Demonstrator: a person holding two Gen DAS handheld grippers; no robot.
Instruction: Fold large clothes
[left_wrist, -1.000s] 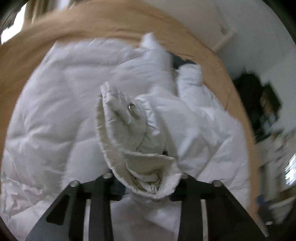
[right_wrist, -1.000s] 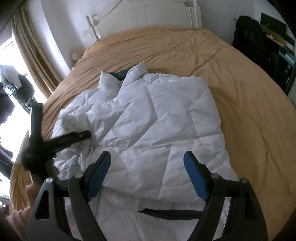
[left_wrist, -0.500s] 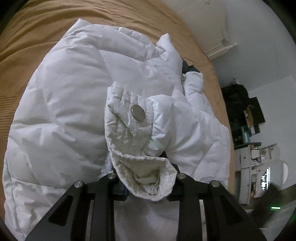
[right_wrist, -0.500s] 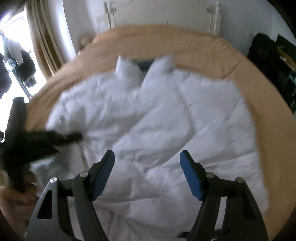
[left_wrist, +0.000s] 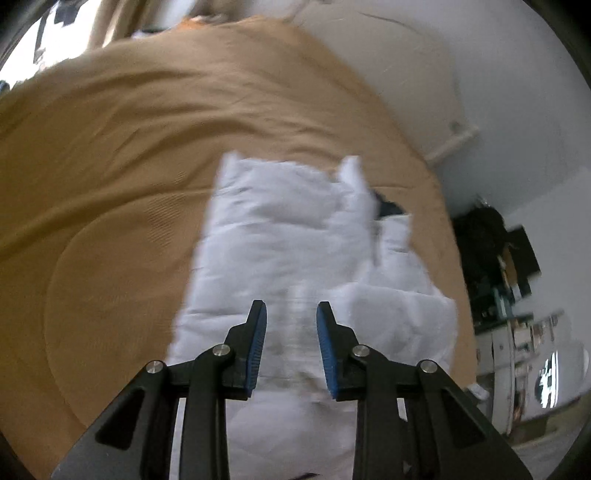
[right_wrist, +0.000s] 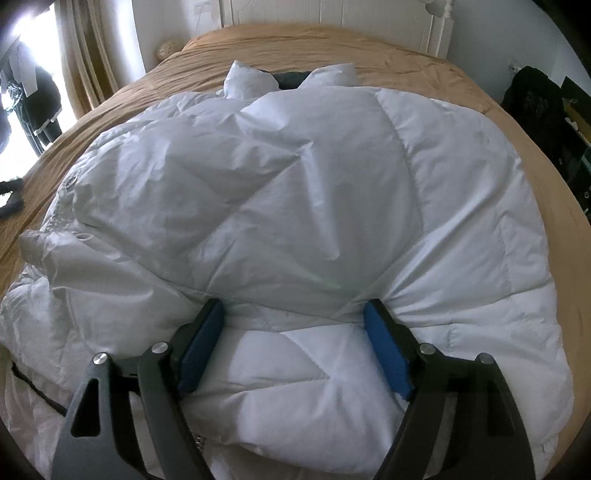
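Jacket (right_wrist: 295, 192), white, quilted & puffy, is spread on the tan bedspread (right_wrist: 424, 70) of a bed; collar (right_wrist: 332, 74) is turned toward the white headboard (right_wrist: 332, 22), w/ dark lining seen between the two collar points. Right wrist view: right hand-held gripper (right_wrist: 295, 314) is pressed into the near part of the jacket, jaws wide apart, blue pads (right_wrist: 388, 354) sunk into the fabric on either side of a raised fold; fabric is bunched & puckered at each pad, but nothing is clamped. A sleeve cuff (right_wrist: 40, 243) is seen lying at the jacket's left edge, and a dark zipper strip (right_wrist: 33, 384) runs along the lower left. Left wrist view (motion-blurred): left hand-held gripper (left_wrist: 291, 314) is held above the jacket (left_wrist: 295, 251), jaws apart w/ a narrow gap, nothing between them; blue pads (left_wrist: 255, 350) are bare. Curtains (right_wrist: 85, 55) and a bright window are seen at left; dark clothing (right_wrist: 535, 107) hangs at right of the bed.
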